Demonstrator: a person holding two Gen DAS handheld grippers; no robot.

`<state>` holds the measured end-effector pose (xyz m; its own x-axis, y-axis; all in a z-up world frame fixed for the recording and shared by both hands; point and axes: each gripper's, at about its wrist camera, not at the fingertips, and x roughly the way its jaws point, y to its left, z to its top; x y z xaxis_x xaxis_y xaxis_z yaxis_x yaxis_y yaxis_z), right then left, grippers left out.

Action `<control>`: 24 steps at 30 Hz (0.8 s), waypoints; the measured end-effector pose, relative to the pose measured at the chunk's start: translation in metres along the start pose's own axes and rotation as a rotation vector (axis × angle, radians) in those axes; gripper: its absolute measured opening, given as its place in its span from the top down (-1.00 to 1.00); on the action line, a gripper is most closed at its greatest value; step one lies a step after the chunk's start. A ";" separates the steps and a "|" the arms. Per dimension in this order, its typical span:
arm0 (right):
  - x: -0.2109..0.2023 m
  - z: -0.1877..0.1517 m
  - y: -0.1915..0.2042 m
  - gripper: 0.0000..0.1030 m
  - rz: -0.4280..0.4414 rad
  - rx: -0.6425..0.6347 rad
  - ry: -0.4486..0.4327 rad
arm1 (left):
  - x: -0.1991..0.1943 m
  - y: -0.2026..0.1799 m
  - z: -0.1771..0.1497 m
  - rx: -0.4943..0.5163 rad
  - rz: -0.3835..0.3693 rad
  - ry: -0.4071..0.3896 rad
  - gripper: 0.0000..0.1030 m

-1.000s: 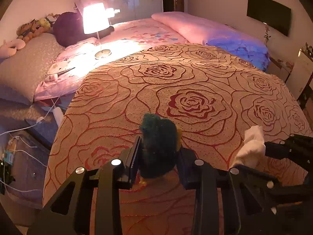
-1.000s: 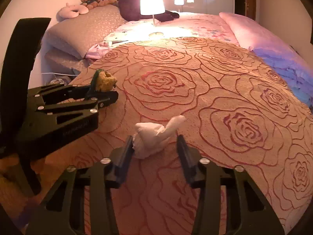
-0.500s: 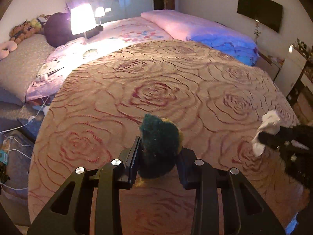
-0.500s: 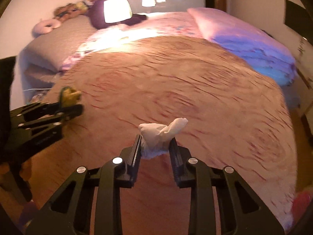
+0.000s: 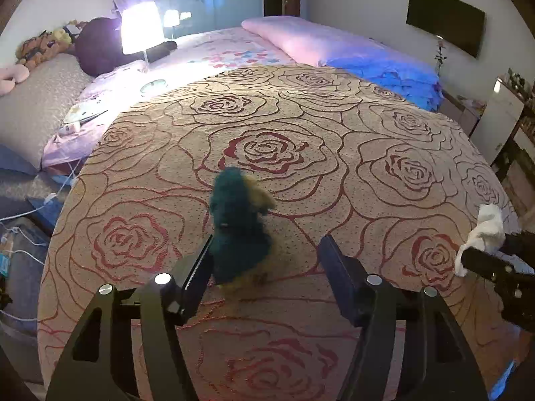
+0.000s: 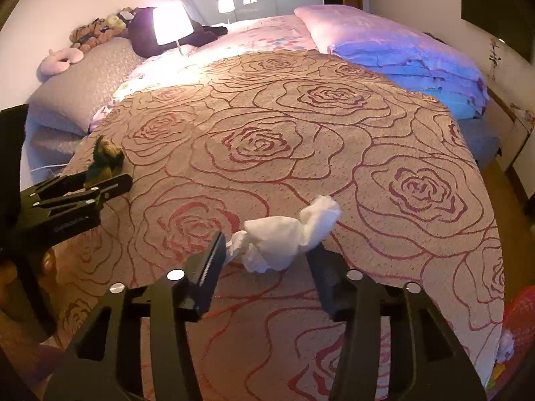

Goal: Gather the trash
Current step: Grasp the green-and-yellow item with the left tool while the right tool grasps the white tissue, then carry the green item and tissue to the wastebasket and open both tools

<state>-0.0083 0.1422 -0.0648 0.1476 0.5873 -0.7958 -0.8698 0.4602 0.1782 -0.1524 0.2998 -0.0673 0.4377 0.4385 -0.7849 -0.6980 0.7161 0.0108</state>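
In the left wrist view my left gripper [image 5: 266,250] hangs over the rose-patterned bedspread [image 5: 334,127] with its jaws opening. A green and yellow sponge [image 5: 239,230] sits blurred between them, close to the left finger [image 5: 200,264] and clear of the right one. My right gripper [image 6: 267,250] is also opening. A crumpled white tissue [image 6: 277,244] lies loosely across the gap between its fingers. In that view the left gripper [image 6: 100,187] is at the far left with the sponge [image 6: 103,157] at its tips. The right gripper [image 5: 485,260] and tissue [image 5: 485,234] show at the right edge.
A red basket [image 6: 518,317] with some white scraps stands on the floor beyond the bed's lower right corner. A lit lamp [image 5: 140,26], pillows and plush toys are at the head of the bed. Folded blue quilts [image 6: 418,67] lie at the far right. Cables trail on the floor [image 5: 20,234] to the left.
Both pairs of jaws have spread apart. The sponge and the tissue, squeezed half a second ago, now sit loose. The right gripper has swung right along the bed's near edge.
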 end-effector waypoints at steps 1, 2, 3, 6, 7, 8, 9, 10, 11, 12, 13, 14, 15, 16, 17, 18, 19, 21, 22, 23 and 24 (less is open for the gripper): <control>-0.001 -0.001 0.001 -0.06 0.002 0.004 -0.001 | 0.000 0.001 0.000 -0.006 -0.001 0.001 -0.19; -0.002 -0.001 0.002 -0.13 0.002 0.008 -0.002 | 0.000 0.002 0.000 -0.010 0.002 0.003 -0.19; -0.003 -0.002 0.001 -0.17 0.000 0.017 -0.004 | -0.001 0.003 0.001 -0.016 0.005 0.005 -0.19; -0.007 -0.003 0.000 -0.20 -0.006 0.031 -0.013 | -0.003 0.011 0.002 -0.039 0.009 0.003 -0.19; -0.008 -0.003 0.000 -0.20 -0.015 0.030 -0.017 | -0.006 0.017 0.004 -0.061 -0.001 -0.001 -0.19; -0.009 -0.005 -0.001 -0.20 -0.018 0.031 -0.019 | -0.008 0.020 0.005 -0.078 -0.011 -0.005 -0.19; -0.009 -0.005 -0.002 -0.20 -0.019 0.032 -0.018 | -0.010 0.026 0.007 -0.103 -0.024 -0.013 -0.19; -0.010 -0.006 -0.002 -0.20 -0.021 0.035 -0.018 | -0.012 0.030 0.008 -0.120 -0.030 -0.021 -0.19; -0.010 -0.006 -0.003 -0.20 -0.024 0.036 -0.021 | -0.013 0.033 0.010 -0.128 -0.033 -0.026 -0.19; -0.011 -0.006 -0.003 -0.20 -0.027 0.037 -0.026 | -0.014 0.036 0.011 -0.134 -0.038 -0.030 -0.18; -0.010 -0.006 -0.004 -0.20 -0.031 0.037 -0.028 | -0.014 0.037 0.013 -0.135 -0.045 -0.031 -0.18; -0.010 -0.006 -0.004 -0.20 -0.034 0.036 -0.030 | -0.013 0.037 0.014 -0.134 -0.050 -0.030 -0.18; -0.009 -0.006 -0.004 -0.20 -0.035 0.033 -0.029 | -0.013 0.037 0.014 -0.131 -0.054 -0.029 -0.18; -0.009 -0.006 -0.003 -0.20 -0.036 0.032 -0.027 | -0.012 0.035 0.015 -0.125 -0.059 -0.029 -0.17; -0.008 -0.006 -0.004 -0.20 -0.035 0.032 -0.025 | -0.012 0.033 0.016 -0.120 -0.061 -0.030 -0.16; -0.008 -0.007 -0.004 -0.20 -0.036 0.033 -0.024 | -0.012 0.032 0.016 -0.115 -0.065 -0.030 -0.09; -0.009 -0.007 -0.005 -0.20 -0.038 0.034 -0.026 | -0.010 0.028 0.017 -0.103 -0.072 -0.022 -0.02; -0.009 -0.006 -0.007 -0.16 -0.045 0.040 -0.028 | -0.007 0.022 0.018 -0.086 -0.081 -0.005 0.28; -0.009 -0.006 -0.008 -0.11 -0.045 0.044 -0.028 | -0.005 0.017 0.018 -0.075 -0.091 0.004 0.34; -0.009 -0.006 -0.009 -0.04 -0.044 0.045 -0.026 | -0.005 0.015 0.017 -0.068 -0.092 0.002 0.34; -0.009 -0.006 -0.009 0.00 -0.044 0.043 -0.024 | -0.005 0.012 0.016 -0.059 -0.093 -0.001 0.35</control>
<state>-0.0042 0.1287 -0.0622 0.1971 0.5816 -0.7892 -0.8412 0.5138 0.1685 -0.1537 0.3149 -0.0528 0.5026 0.3722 -0.7803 -0.6866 0.7203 -0.0987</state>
